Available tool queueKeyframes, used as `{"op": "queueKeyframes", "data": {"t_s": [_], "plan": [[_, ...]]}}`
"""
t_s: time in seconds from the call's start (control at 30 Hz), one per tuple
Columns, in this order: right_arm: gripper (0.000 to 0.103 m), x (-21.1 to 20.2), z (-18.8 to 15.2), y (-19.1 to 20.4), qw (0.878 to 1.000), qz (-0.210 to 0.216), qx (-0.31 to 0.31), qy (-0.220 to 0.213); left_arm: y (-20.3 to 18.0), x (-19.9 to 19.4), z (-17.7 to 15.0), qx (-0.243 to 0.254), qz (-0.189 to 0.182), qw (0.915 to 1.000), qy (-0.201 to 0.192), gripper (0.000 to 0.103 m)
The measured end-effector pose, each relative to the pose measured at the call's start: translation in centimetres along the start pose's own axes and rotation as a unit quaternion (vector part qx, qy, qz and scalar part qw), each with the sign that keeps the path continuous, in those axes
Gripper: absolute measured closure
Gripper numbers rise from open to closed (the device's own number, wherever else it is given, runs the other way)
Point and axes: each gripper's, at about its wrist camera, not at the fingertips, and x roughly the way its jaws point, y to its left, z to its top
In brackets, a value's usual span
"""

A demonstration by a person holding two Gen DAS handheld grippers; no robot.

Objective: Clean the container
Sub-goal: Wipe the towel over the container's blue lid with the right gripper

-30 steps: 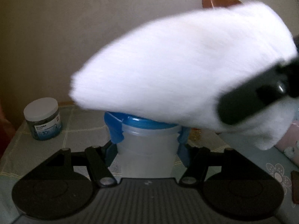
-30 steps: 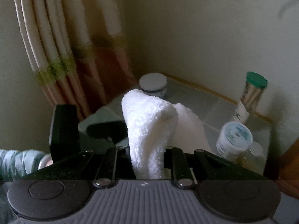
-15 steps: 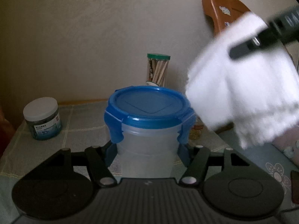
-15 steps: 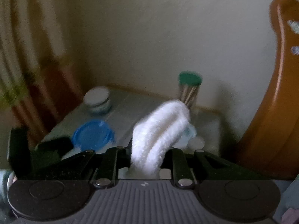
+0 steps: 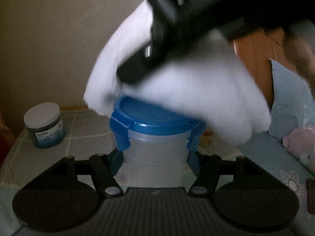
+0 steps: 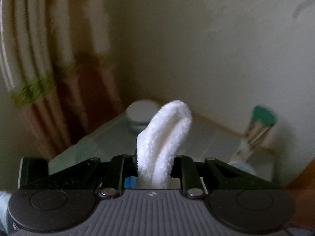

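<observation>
Two tools share the work at a small table [image 5: 82, 129] covered in a pale checked cloth. The left tool [image 5: 154, 157] clamps the sides of a translucent round plastic container with a blue clip-on lid [image 5: 155, 137], which stands upright between its fingers just in front of the camera. The right tool [image 6: 153, 167], its fingers pressed close, pinches a folded white fluffy cloth [image 5: 187, 90] that lies blurred across the right part of the lid. Behind, to the left, stands a small dark jar with a white screw cap [image 5: 44, 124]; its blue label carries print too small to read. A blurred clear tube with a green cap [image 6: 258, 129] stands by the wall.
</observation>
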Motion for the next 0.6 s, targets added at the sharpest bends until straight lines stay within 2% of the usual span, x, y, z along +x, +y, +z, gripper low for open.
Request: {"op": "queueKeyframes", "data": {"t_s": [0.23, 0.6], "plan": [[0.081, -0.6, -1.4, -1.6, 0.997, 0.049, 0.062, 0.016, -0.1, 0.0, -0.1, 0.003, -0.002, 1.0, 0.0, 0.037], [0.081, -2.8, -2.0, 0.3, 0.997, 0.069, 0.025, 0.034, -0.1, -0.2, -0.3, 0.002, -0.004, 1.0, 0.004, 0.035]]}}
